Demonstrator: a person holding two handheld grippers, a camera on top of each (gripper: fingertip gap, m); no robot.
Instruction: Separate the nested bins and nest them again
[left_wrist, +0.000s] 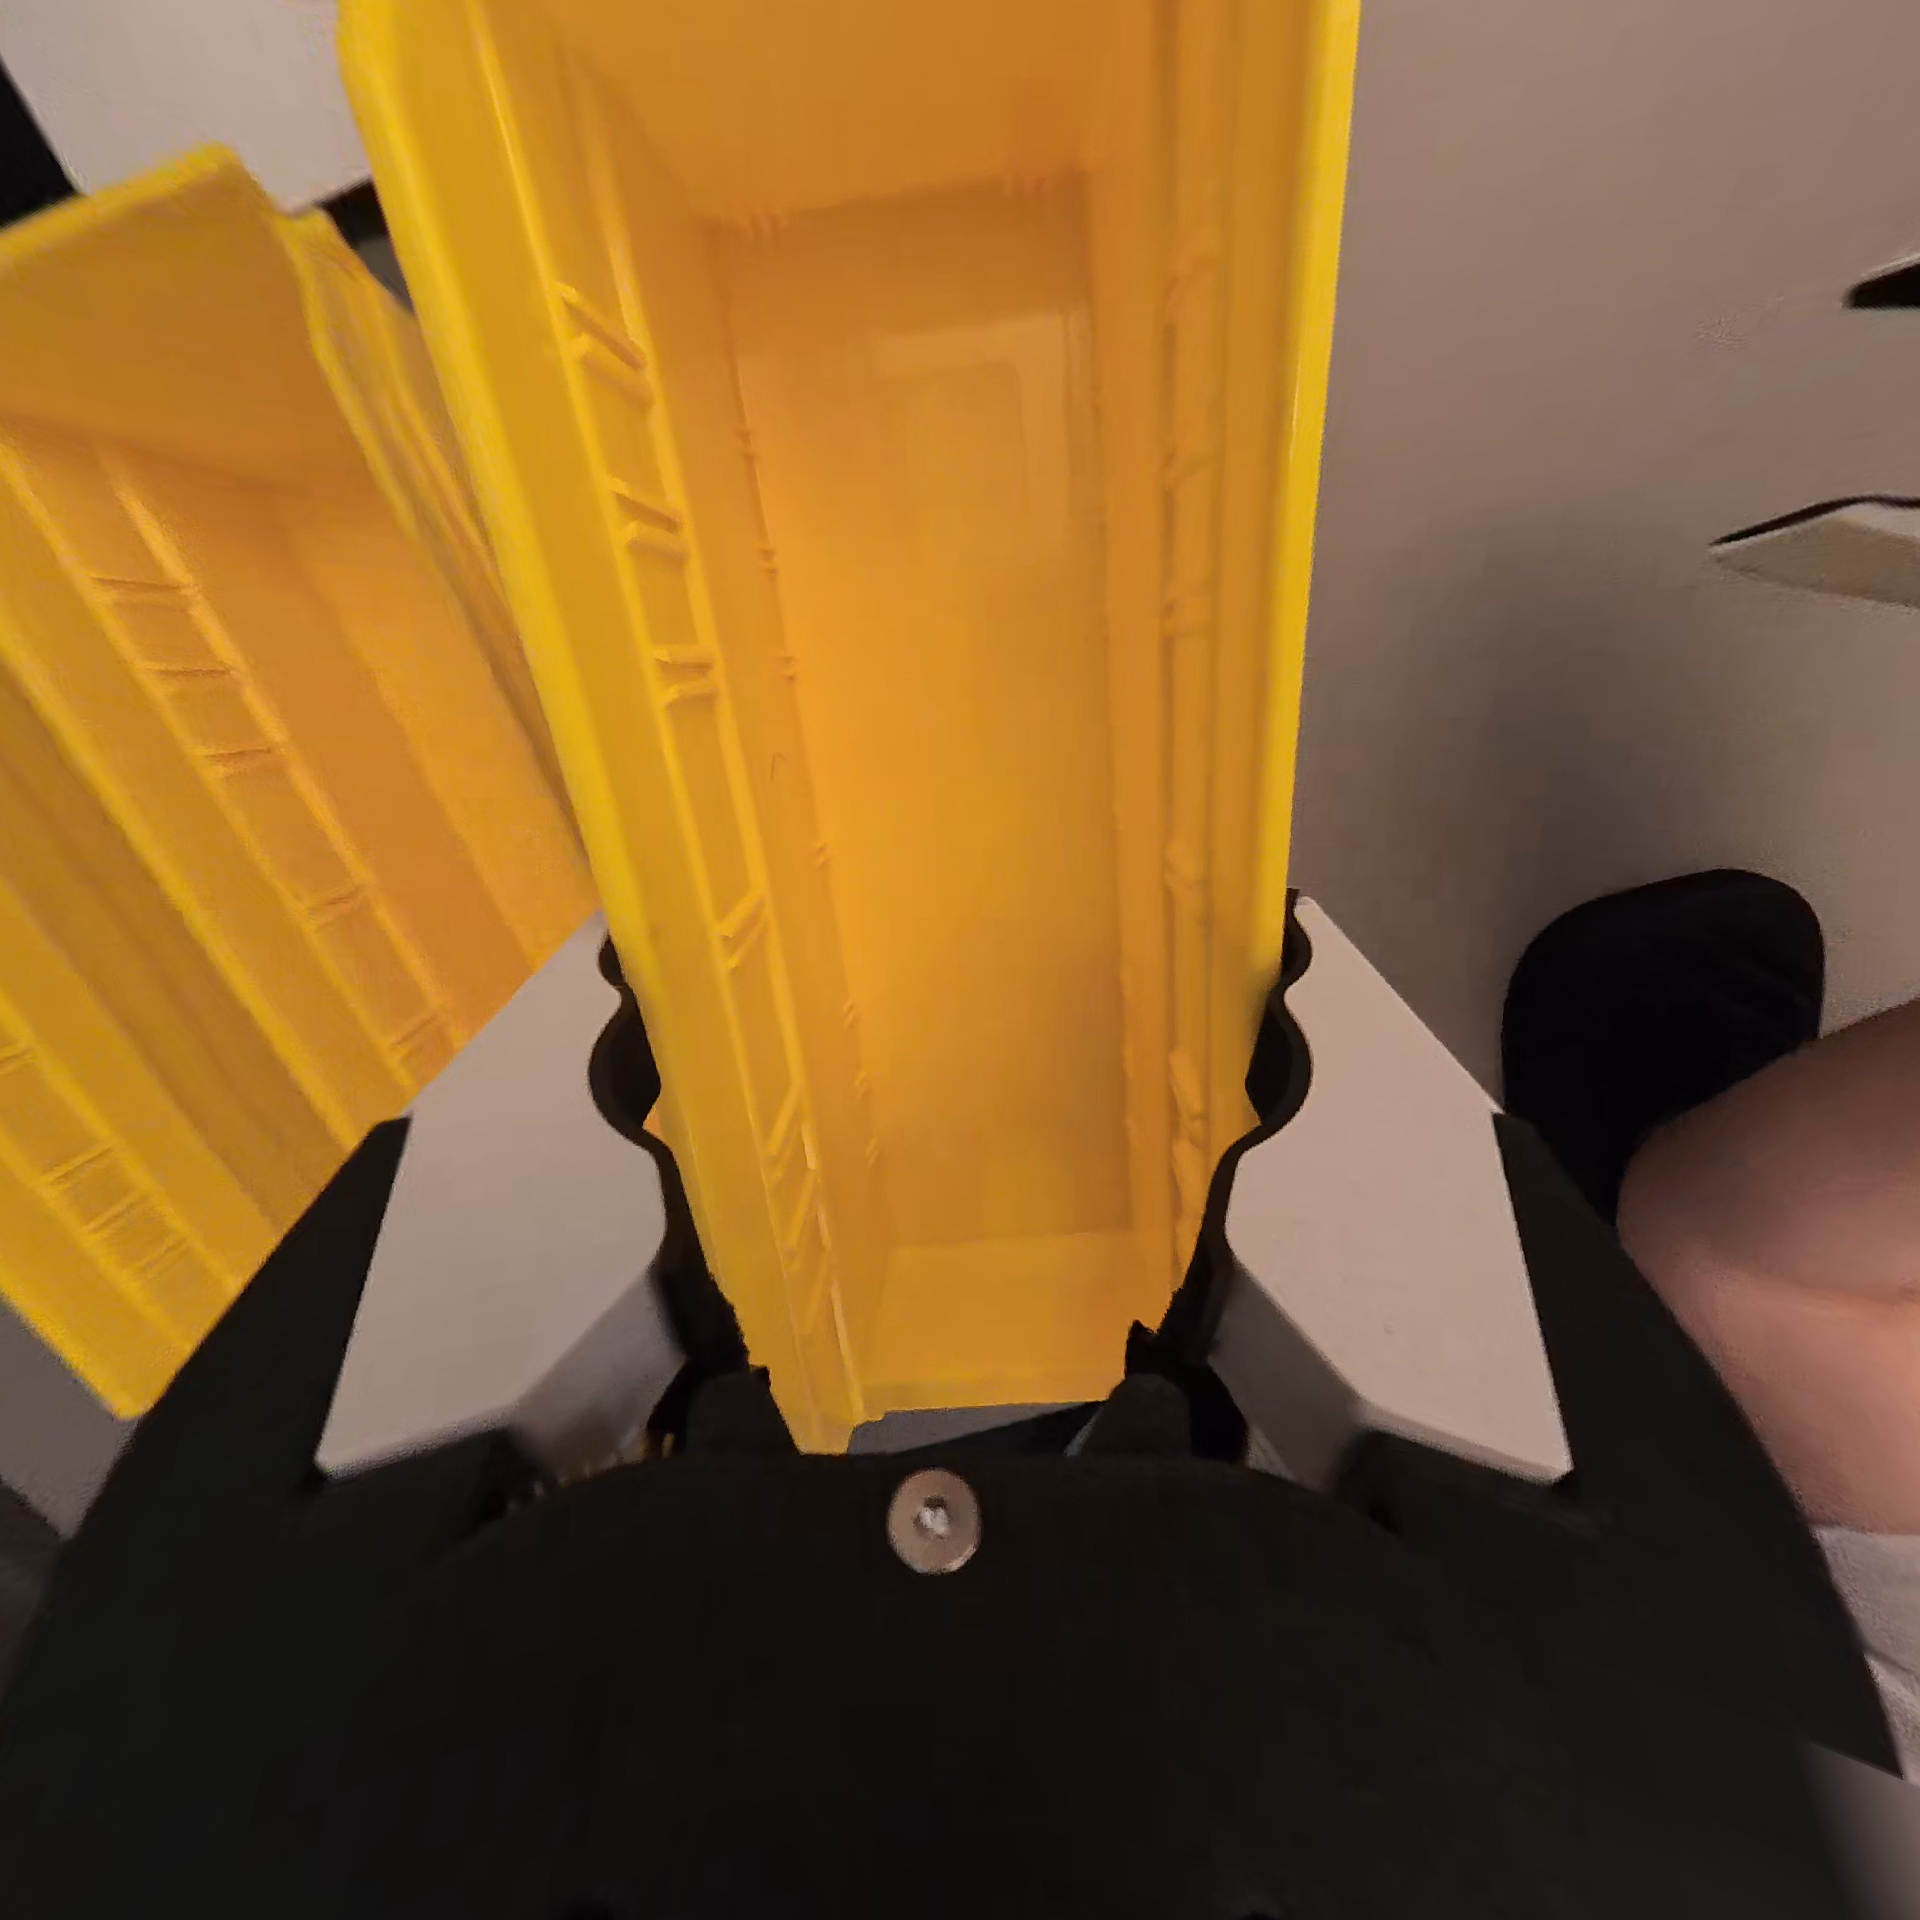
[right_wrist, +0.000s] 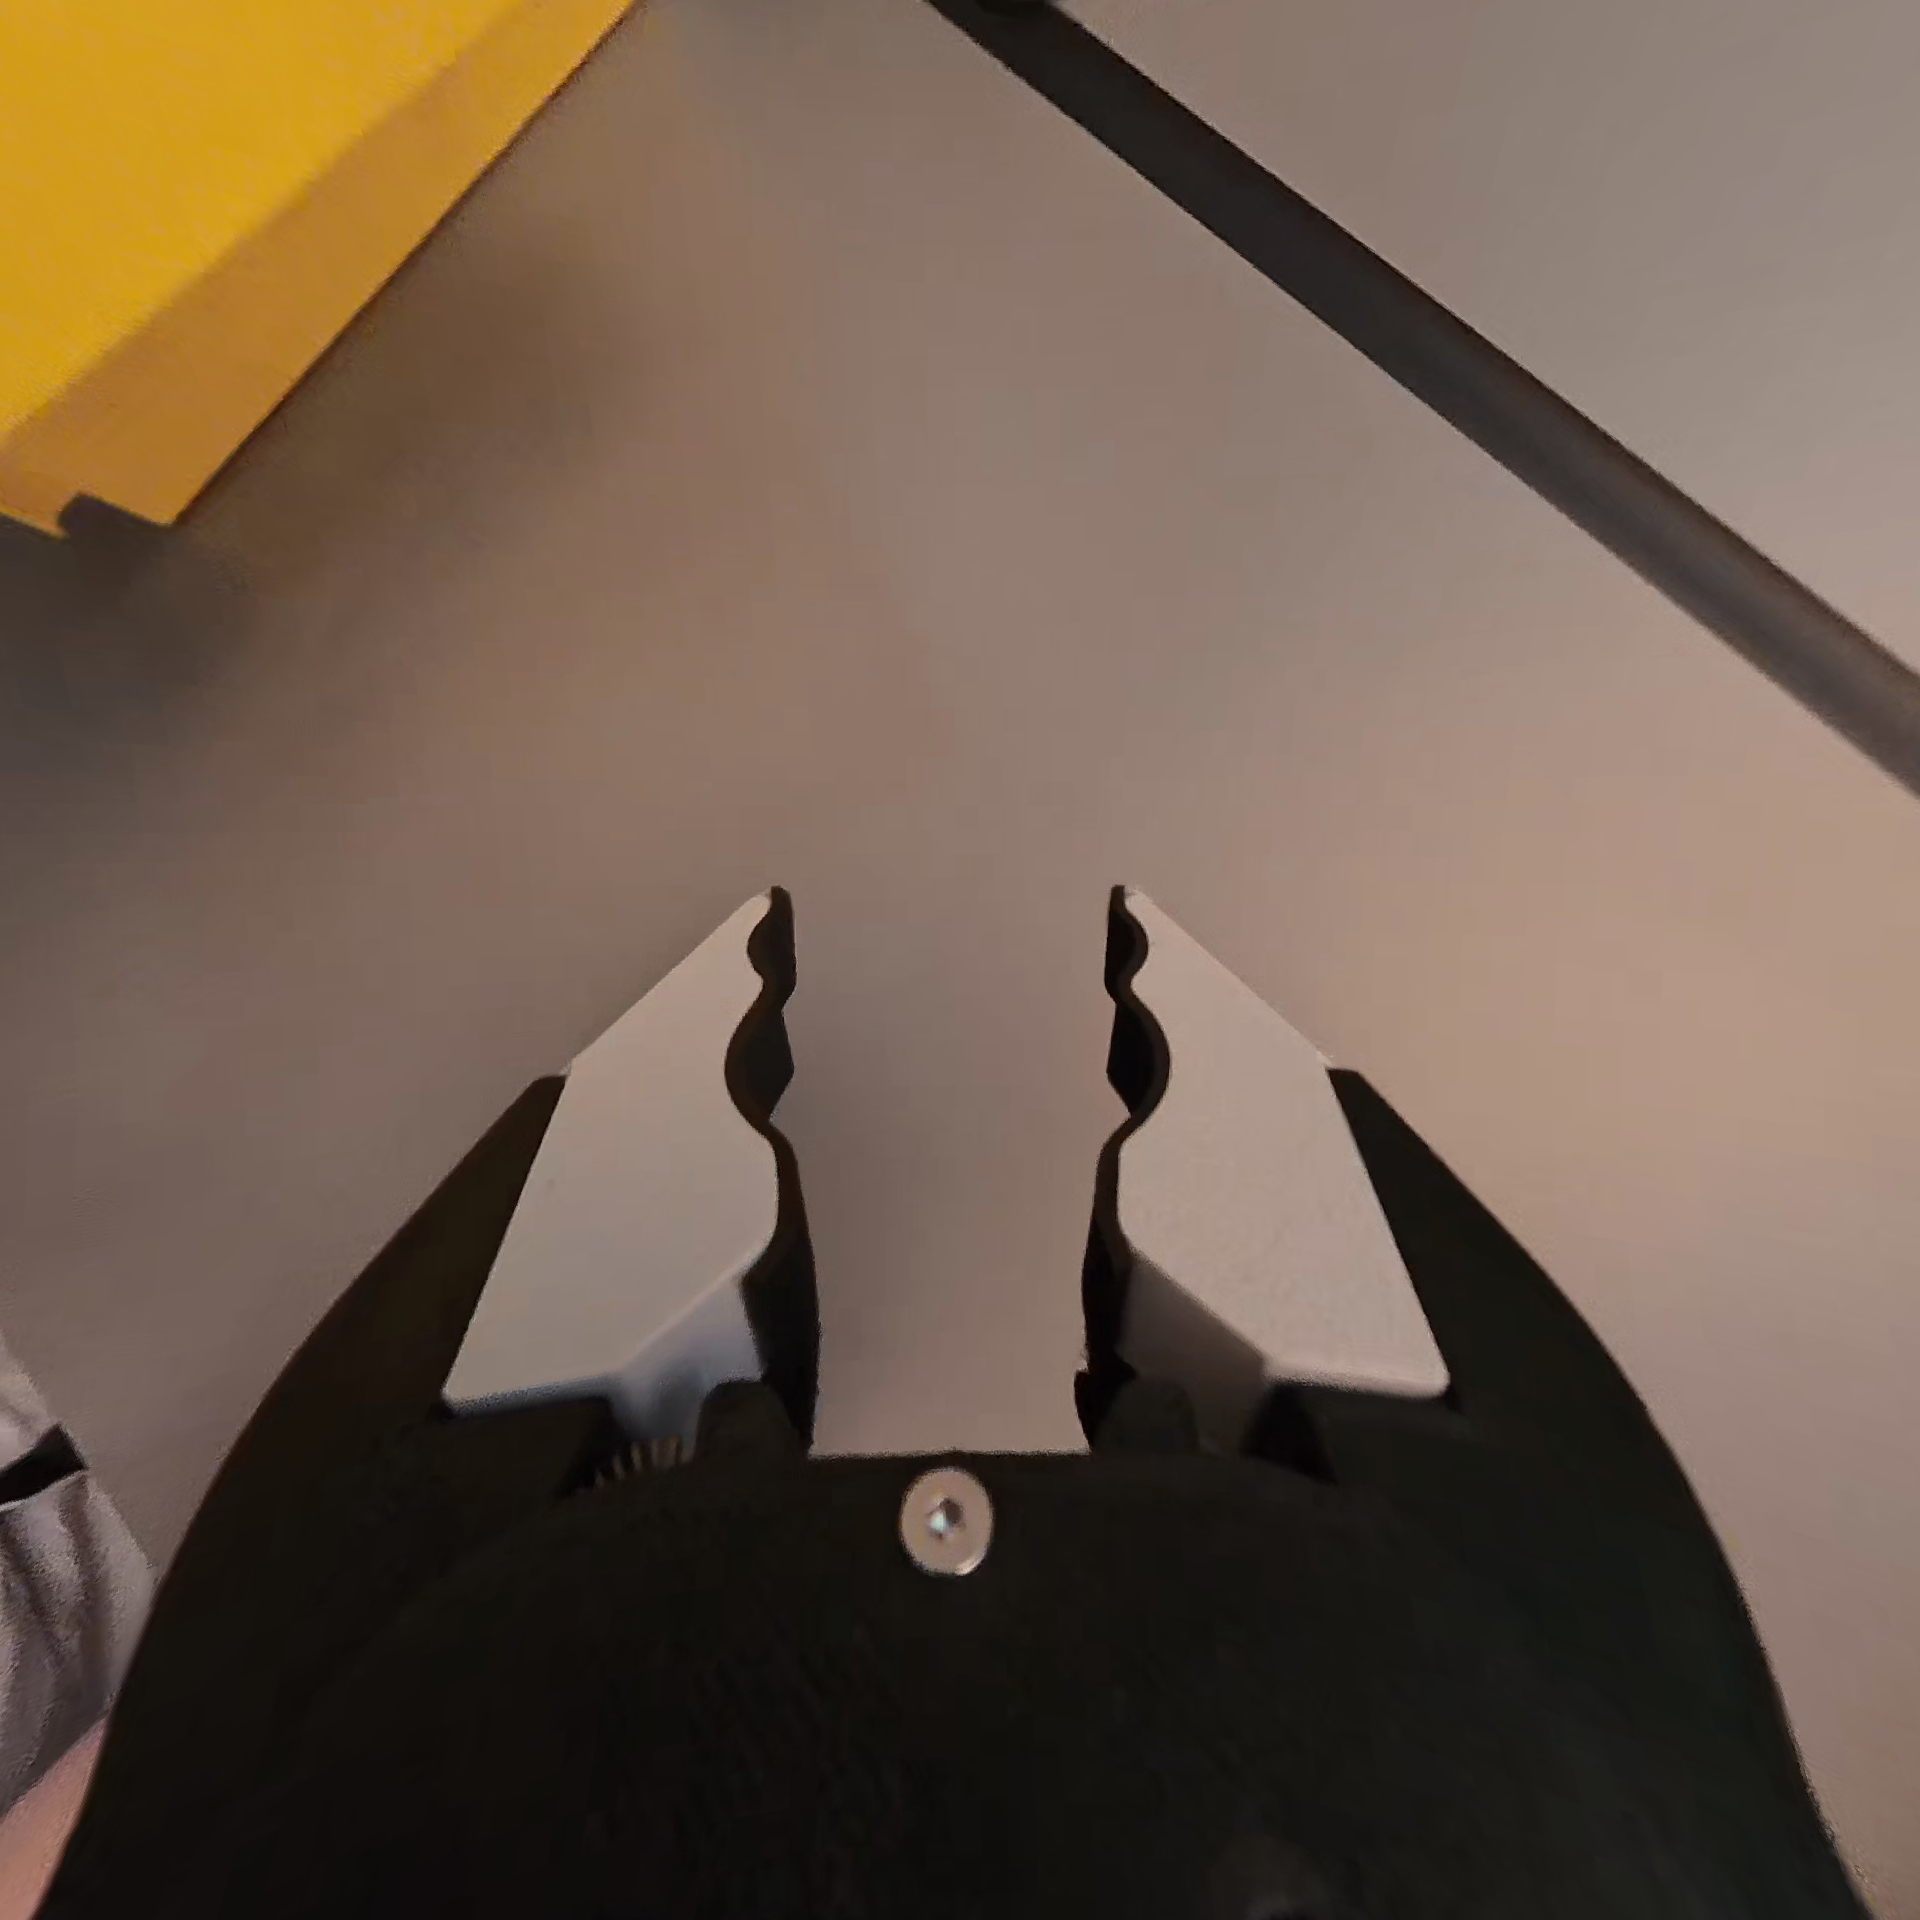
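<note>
Seen along the left gripper (left_wrist: 951, 1039): a long yellow bin (left_wrist: 935, 675) clamped across its width, both black wavy pads (left_wrist: 623, 1049) pressed against the outer walls near its close end, open mouth turned toward the camera, floor and ribbed inner sides in plain sight. Carried clear of the grey surface (left_wrist: 1558, 416), by the look of it — no support visible underneath. Just to the left of that grasp, a second yellow bin (left_wrist: 208, 727), tilted, open as well, its wall close beside the held one but no longer inside it or around it; whether touching, hard to tell through the blur. Off to the right, a dark rounded shape (left_wrist: 1662, 1029) and part of a person's limb (left_wrist: 1787, 1247). Seen along the right gripper (right_wrist: 951, 935): fingers spread, nothing between them, only bare grey surface ahead; a yellow bin (right_wrist: 208, 208) far up to the left, well apart from the fingertips, and a dark bar (right_wrist: 1455, 395) running diagonally up to the right. Judged step: separation done, re-nesting about to start. Next move, likely — swinging the held bin over the other's mouth, matching the long axes, lowering straight so the ribs did not catch, with the free gripper needed to steady the receiving bin.
</note>
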